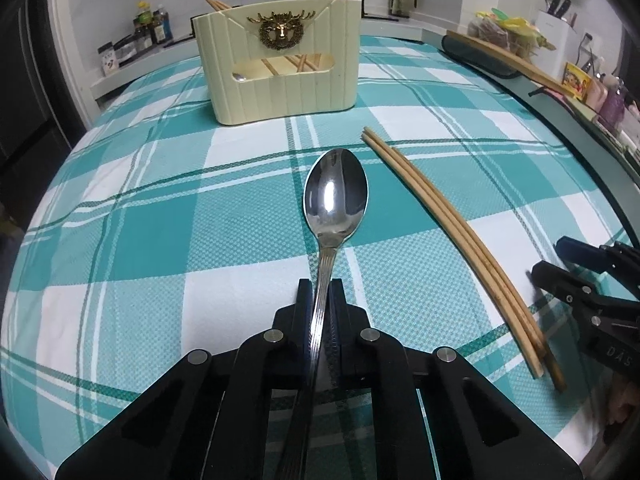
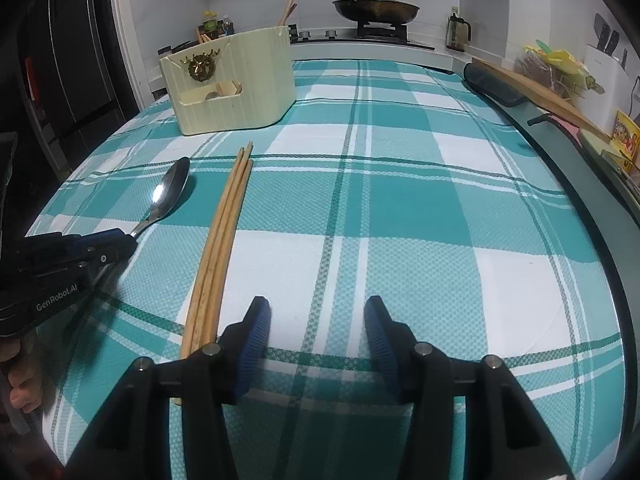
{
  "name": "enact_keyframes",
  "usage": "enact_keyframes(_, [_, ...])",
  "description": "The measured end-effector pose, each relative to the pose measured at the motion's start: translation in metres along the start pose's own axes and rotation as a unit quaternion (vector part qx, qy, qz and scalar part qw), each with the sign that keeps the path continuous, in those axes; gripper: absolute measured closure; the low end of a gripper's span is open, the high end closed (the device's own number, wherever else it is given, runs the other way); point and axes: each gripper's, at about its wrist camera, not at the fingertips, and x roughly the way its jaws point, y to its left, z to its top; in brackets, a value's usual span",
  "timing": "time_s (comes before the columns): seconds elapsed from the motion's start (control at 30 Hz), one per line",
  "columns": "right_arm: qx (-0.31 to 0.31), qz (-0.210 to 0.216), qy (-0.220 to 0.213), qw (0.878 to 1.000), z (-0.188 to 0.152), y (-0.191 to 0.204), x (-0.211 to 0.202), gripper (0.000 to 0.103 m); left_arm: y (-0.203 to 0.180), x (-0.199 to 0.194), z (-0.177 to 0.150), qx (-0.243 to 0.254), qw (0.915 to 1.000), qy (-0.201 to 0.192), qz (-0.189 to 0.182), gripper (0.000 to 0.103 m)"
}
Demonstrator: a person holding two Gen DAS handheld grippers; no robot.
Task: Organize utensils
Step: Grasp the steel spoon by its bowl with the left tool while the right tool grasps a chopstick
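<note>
While the holder [image 1: 280, 68] has some chopsticks inside, left gripper [image 1: 320, 292] clamps the spoon [image 1: 335, 192]; right gripper [image 2: 318, 320] gapes empty beside loose chopsticks [image 2: 224, 232].

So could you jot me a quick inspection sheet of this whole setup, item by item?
Surface: teal and white checked cloth over the table.
Job's things: spoon, handle clamped in the left gripper; loose chopsticks lying on the cloth beside it; cream holder at the back, already holding chopsticks and a spoon.
Clutter: nothing seen on the cloth.
Grippers: left shut on the spoon; right gripper open, empty, chopsticks just outside its left finger.
Cables: nothing seen.
Surroundings: kitchen counter with wok, bottles, knife block.
</note>
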Motion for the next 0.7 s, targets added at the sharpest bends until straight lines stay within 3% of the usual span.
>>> enact_keyframes(0.2, [0.015, 0.067, 0.017, 0.997, 0.018, 0.008, 0.004, 0.055, 0.018, 0.000, -0.001, -0.022, 0.9997, 0.003, 0.007, 0.098])
enact_keyframes(0.33, [-0.013, 0.101, 0.045, 0.994, 0.032, 0.029, 0.015, 0.071, 0.036, 0.000, -0.001, -0.040, 0.9991, 0.005, 0.013, 0.098])
enact_keyframes(0.43, [-0.040, 0.089, 0.065, 0.993, 0.036, 0.042, 0.025, 0.079, 0.047, 0.000, -0.002, -0.045, 0.9989, 0.009, 0.011, 0.098])
enact_keyframes(0.53, [-0.024, 0.100, 0.080, 0.991, 0.039, 0.038, 0.028, 0.084, 0.056, -0.001, -0.004, -0.045, 0.9989, 0.011, 0.009, 0.097])
enact_keyframes(0.7, [-0.026, 0.094, 0.090, 0.991, 0.040, 0.037, 0.027, 0.084, 0.066, -0.001, -0.004, -0.048, 0.9987, 0.012, 0.012, 0.094])
